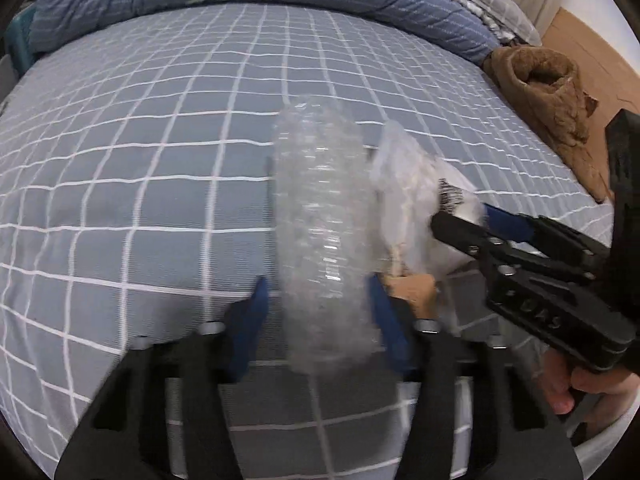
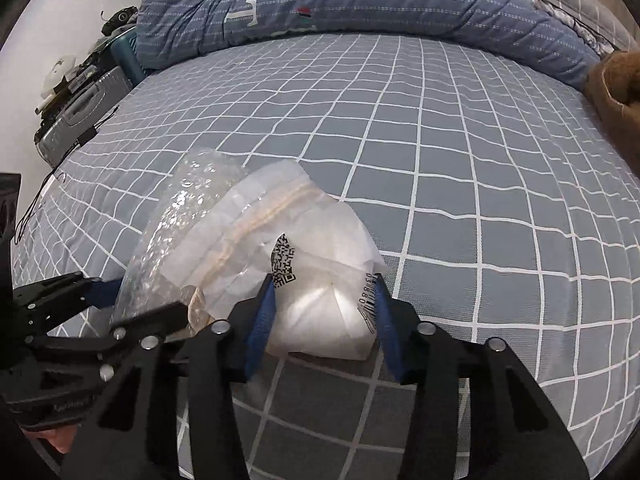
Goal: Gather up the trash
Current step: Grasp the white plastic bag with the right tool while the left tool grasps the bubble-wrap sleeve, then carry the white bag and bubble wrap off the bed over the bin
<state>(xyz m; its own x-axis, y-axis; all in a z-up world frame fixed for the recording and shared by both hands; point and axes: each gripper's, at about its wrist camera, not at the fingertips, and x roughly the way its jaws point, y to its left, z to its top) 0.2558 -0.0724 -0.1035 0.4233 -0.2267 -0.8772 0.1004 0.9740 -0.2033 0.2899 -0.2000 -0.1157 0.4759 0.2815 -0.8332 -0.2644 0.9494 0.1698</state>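
My left gripper (image 1: 320,296) has its blue pads pressed on the bubble-wrap roll (image 1: 324,236) lying on the checked bed sheet (image 1: 140,200). At its three o'clock, touching it, my right gripper (image 2: 326,292) is clamped on the white plastic bag (image 2: 312,280).

The left gripper (image 1: 318,284) points steeply down, its blue-padded jaws narrowed, one pad on each side of the bubble wrap (image 1: 324,232) and pressing it; the right gripper (image 2: 326,280) tilts down likewise just beside it, its jaws drawn in on the plastic bag (image 2: 320,312), pads against both sides; in the left wrist view the right gripper (image 1: 460,216) comes in from the right, a hand (image 1: 580,384) curled round its handle; in the right wrist view the left gripper (image 2: 116,300) enters from the left, fingertips (image 2: 52,440) showing under its body.
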